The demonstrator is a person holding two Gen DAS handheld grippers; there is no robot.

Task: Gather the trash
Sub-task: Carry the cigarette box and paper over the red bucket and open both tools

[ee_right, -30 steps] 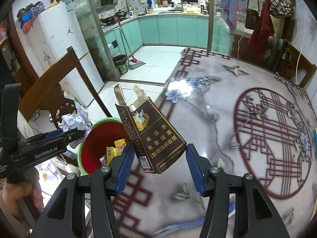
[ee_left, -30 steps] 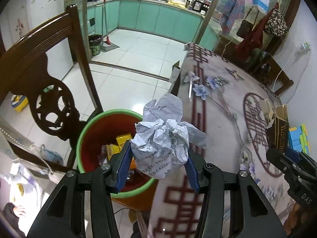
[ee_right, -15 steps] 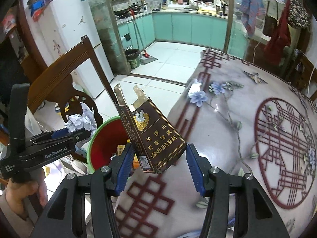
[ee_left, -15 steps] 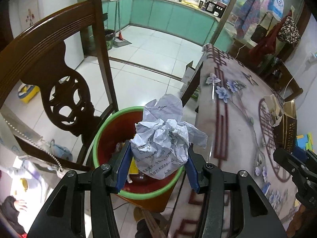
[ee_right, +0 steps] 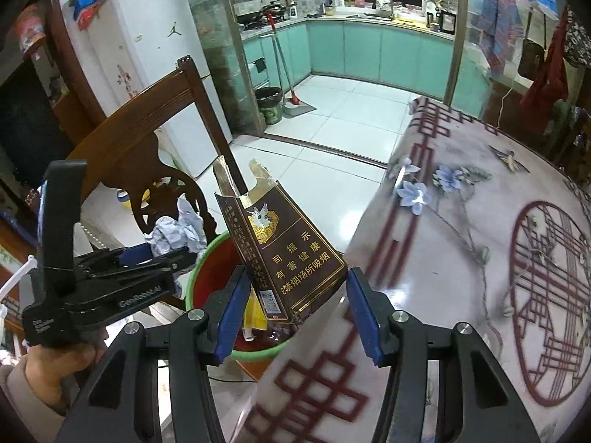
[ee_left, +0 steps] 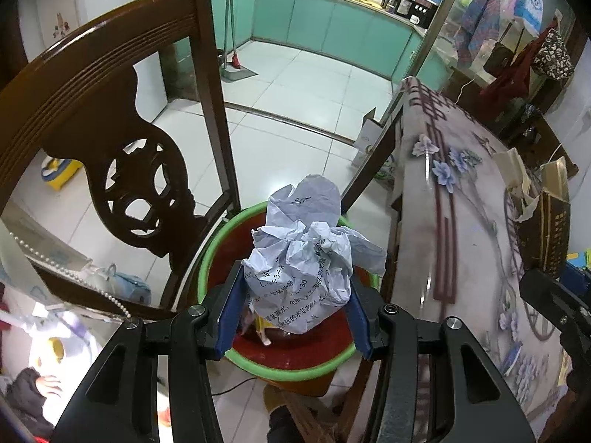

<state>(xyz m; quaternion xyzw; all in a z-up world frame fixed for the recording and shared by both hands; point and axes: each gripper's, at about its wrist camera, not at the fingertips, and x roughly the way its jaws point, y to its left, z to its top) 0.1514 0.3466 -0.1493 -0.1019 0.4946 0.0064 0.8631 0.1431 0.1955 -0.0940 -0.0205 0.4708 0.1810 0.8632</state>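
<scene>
Carrying both loads, you have brought the left gripper [ee_left: 293,310], clamped on the crumpled paper ball [ee_left: 303,262], from the table edge to directly above the green-rimmed red bin [ee_left: 295,369]; release is the likely next step. Your right gripper [ee_right: 295,310] grips the torn brown cigarette carton [ee_right: 284,254], now nearer the bin. The floral-patterned table [ee_right: 461,258] adjoins a carved wooden chair [ee_left: 110,140]; white floor tiles run to the kitchen.
</scene>
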